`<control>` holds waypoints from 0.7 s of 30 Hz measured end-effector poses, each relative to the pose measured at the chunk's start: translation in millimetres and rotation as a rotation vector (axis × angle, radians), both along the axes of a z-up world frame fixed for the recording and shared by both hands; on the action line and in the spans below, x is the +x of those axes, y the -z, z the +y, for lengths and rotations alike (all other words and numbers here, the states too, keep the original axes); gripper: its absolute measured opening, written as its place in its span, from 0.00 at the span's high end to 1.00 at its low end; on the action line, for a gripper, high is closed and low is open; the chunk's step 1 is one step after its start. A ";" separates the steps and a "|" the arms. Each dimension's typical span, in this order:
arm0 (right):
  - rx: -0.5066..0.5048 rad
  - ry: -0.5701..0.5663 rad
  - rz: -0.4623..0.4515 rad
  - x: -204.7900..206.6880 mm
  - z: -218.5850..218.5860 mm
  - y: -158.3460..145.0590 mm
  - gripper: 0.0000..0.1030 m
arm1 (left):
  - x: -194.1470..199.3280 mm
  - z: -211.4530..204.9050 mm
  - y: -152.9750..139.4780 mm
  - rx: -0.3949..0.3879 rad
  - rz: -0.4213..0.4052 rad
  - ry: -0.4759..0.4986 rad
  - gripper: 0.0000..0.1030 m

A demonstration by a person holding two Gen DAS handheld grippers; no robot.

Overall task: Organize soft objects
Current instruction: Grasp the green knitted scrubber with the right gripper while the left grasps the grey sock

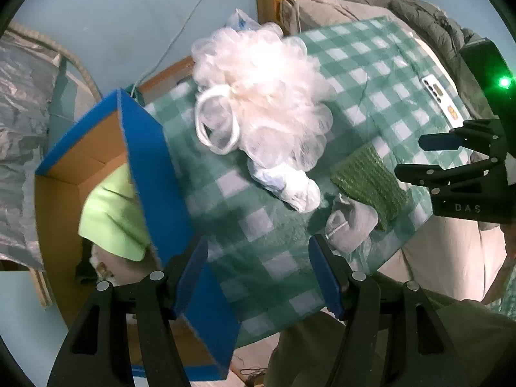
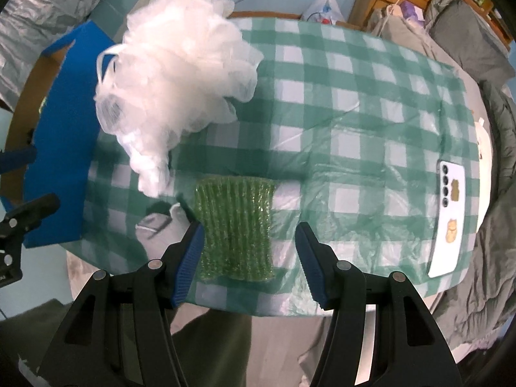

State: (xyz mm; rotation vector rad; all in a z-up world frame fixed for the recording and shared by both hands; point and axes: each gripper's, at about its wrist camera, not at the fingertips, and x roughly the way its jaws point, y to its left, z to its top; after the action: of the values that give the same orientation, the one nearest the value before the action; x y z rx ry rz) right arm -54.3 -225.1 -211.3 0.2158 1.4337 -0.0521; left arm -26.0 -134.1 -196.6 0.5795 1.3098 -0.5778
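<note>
A white mesh bath pouf (image 1: 258, 93) (image 2: 174, 74) with a cord loop lies on the green checked tablecloth (image 1: 371, 64) (image 2: 354, 103). A green scouring sponge (image 1: 367, 180) (image 2: 235, 229) lies near the table's front edge, with a small grey pouch (image 1: 351, 225) (image 2: 161, 229) and a white crumpled piece (image 1: 287, 183) beside it. My left gripper (image 1: 258, 271) is open and empty above the cloth beside the box. My right gripper (image 2: 250, 261) (image 1: 445, 148) is open, its fingers either side of the sponge's near end.
A blue cardboard box (image 1: 151, 174) (image 2: 61, 148) stands at the table's left edge with a light green cloth (image 1: 109, 213) inside. A white phone (image 2: 450, 213) (image 1: 441, 100) lies at the right. Grey bedding (image 2: 483, 74) lies beyond the table.
</note>
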 end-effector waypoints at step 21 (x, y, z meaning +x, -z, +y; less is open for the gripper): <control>0.040 -0.030 0.070 12.6 30.5 60.4 0.40 | -8.6 -11.1 46.4 0.000 0.070 0.003 0.36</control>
State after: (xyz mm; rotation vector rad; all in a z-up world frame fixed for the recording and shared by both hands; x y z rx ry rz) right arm -41.8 -194.6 -271.7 0.2269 1.5082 -0.0067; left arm -34.6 -145.2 -243.0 0.5659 1.3753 -0.6055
